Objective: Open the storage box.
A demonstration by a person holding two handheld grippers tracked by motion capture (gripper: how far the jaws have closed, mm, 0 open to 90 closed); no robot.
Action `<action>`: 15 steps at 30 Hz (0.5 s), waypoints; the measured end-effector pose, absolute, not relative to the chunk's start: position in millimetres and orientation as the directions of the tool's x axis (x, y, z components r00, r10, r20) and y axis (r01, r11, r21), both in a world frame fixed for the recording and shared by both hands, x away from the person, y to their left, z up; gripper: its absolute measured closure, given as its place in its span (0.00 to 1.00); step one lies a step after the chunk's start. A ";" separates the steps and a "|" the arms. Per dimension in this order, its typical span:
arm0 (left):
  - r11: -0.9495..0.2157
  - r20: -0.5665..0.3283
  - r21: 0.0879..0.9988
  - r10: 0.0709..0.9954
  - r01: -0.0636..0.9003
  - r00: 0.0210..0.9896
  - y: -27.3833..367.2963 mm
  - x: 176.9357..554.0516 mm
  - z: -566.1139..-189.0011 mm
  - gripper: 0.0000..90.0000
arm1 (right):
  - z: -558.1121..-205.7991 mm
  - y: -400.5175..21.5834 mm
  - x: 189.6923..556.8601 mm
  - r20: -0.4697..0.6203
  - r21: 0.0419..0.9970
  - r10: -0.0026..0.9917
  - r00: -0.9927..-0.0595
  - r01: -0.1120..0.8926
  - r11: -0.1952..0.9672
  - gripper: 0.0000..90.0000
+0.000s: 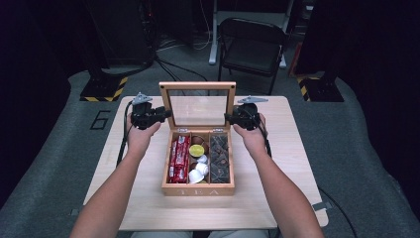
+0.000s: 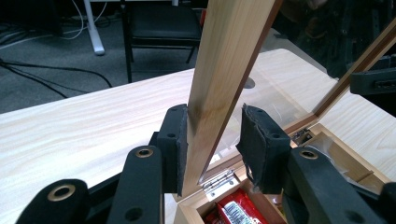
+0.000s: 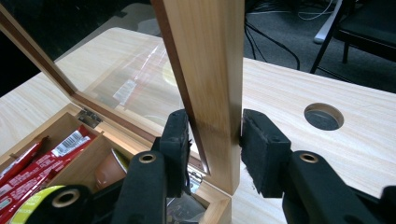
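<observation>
Standing upright on its hinges, the glass-paned lid (image 1: 197, 104) of the wooden tea box (image 1: 198, 189) is what you hold from both sides, near the middle of the table (image 1: 277, 198). Your left gripper (image 1: 166, 114) is clamped on the lid's left frame post, your right gripper (image 1: 229, 118) on its right post.

Counting inside the box: three compartments. The left one holds red packets (image 1: 179, 159), several, too tightly packed to number. The middle one holds capsules: one brown (image 1: 197, 140), one lime-topped (image 1: 196, 150) and three white (image 1: 199, 167). The right one holds dark sachets (image 1: 219, 157).

Around you, one black folding chair (image 1: 251, 47) stands beyond the table's far edge, with cables (image 1: 173, 62) trailing on the floor. Between your two grippers stands only the lid itself.

The left gripper view shows one pad flat on the post (image 2: 224, 84), the other pad just beside its inner edge, a metal hinge (image 2: 219, 181) below and a red packet (image 2: 236, 210) under it. The right gripper view shows both pads pressed on the other post (image 3: 212, 84), a round hole in the tabletop (image 3: 323, 116) and the brown capsule (image 3: 109, 170) from the side, none of which the high view makes plain.
</observation>
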State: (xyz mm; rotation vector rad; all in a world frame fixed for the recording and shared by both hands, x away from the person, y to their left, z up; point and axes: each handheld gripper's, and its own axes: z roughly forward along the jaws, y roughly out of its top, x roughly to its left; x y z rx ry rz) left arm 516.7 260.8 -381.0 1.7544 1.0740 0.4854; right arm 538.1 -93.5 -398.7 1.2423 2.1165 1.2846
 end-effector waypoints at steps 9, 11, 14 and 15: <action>-0.130 -0.155 0.877 0.834 0.462 0.530 260.4 516.4 -387.2 0.67 | -398.3 -92.0 542.6 0.097 0.846 0.835 -0.541 0.488 0.217 0.71; -0.126 -0.158 0.878 0.835 0.462 0.527 260.3 515.4 -388.4 0.66 | -397.6 -91.4 543.9 0.090 0.843 0.835 -0.542 0.488 0.226 0.71; -0.129 -0.158 0.875 0.834 0.466 0.528 260.6 512.8 -389.9 0.65 | -395.9 -89.6 545.8 0.085 0.834 0.841 -0.534 0.500 0.233 0.72; -0.133 -0.156 0.875 0.834 0.466 0.530 260.9 511.5 -390.5 0.65 | -395.1 -88.9 547.5 0.082 0.830 0.843 -0.532 0.504 0.238 0.72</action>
